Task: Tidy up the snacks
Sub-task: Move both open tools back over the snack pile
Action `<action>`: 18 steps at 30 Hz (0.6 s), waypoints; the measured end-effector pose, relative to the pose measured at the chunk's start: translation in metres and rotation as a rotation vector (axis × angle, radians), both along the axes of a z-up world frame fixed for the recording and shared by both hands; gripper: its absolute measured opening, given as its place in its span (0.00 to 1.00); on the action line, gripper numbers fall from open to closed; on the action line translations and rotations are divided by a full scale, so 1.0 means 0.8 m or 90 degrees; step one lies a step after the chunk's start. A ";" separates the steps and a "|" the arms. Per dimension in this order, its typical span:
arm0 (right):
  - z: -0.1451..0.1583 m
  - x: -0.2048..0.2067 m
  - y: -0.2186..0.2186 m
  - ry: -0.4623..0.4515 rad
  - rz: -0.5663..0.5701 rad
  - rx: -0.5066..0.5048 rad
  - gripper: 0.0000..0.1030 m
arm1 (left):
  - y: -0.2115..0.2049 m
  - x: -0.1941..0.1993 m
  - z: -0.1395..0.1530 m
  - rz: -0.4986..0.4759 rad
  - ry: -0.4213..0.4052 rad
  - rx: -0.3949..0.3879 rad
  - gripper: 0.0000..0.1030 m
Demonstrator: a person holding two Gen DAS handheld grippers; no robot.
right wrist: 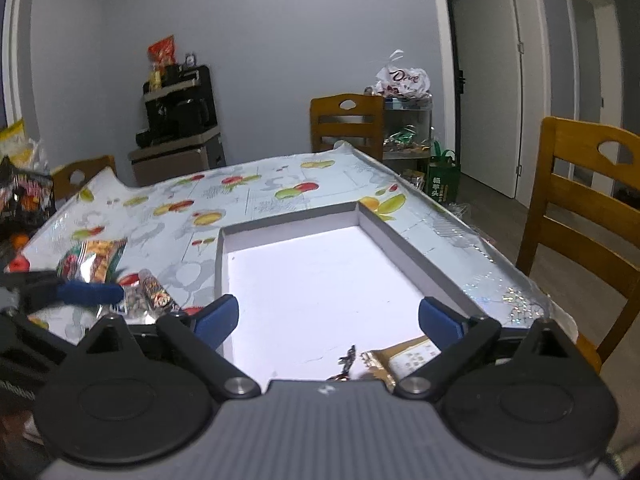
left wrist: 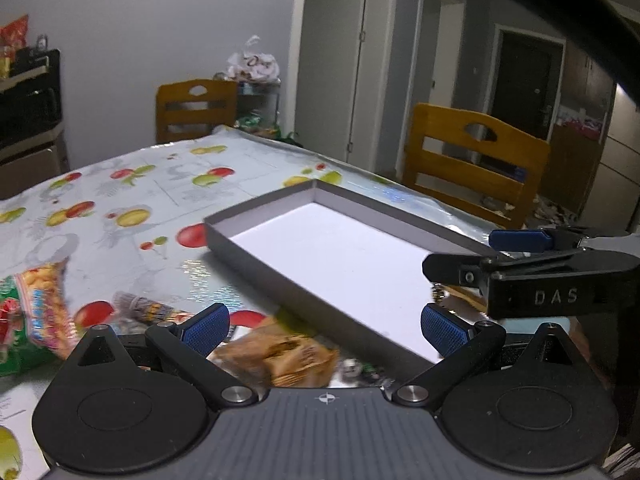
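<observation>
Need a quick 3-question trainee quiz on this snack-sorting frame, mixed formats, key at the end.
1. True or false: the shallow grey cardboard box with the white floor is full of snacks.
2. Multiple choice: the left gripper is A) shut on a packet, B) open with nothing between its pads, C) out of view.
3. Fill in: the green and orange snack bag lies on the fruit-print tablecloth, to the ___ of the box in the left wrist view.

Key: 1 false, most of the floor is bare; only a tan packet shows at its near edge. 2 B. 3 left.
</observation>
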State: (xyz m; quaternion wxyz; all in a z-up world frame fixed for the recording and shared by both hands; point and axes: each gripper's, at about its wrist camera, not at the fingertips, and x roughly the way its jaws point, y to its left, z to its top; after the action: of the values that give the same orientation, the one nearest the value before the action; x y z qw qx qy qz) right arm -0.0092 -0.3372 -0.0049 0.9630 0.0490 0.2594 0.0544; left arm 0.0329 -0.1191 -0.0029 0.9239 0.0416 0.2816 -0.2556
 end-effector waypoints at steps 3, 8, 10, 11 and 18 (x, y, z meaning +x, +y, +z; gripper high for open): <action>-0.002 0.004 0.014 0.019 0.016 -0.009 0.95 | 0.015 -0.004 -0.001 -0.004 -0.007 -0.016 1.00; -0.008 0.001 0.032 0.022 0.040 -0.012 0.95 | 0.047 -0.013 -0.005 0.005 -0.004 -0.062 1.00; -0.010 -0.003 0.039 0.012 0.053 -0.018 0.96 | 0.059 -0.017 -0.004 0.013 -0.013 -0.071 1.00; -0.010 -0.004 0.043 0.009 0.059 -0.020 0.97 | 0.064 -0.019 -0.003 0.018 -0.019 -0.070 1.00; -0.014 -0.005 0.069 0.030 0.100 -0.015 0.97 | 0.089 -0.035 -0.005 0.041 -0.070 -0.002 1.00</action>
State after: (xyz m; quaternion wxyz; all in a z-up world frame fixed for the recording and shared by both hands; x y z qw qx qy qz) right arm -0.0131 -0.2819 -0.0165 0.9499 0.0186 0.2855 0.1259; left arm 0.0046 -0.0479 -0.0068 0.9459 0.0449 0.2308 -0.2236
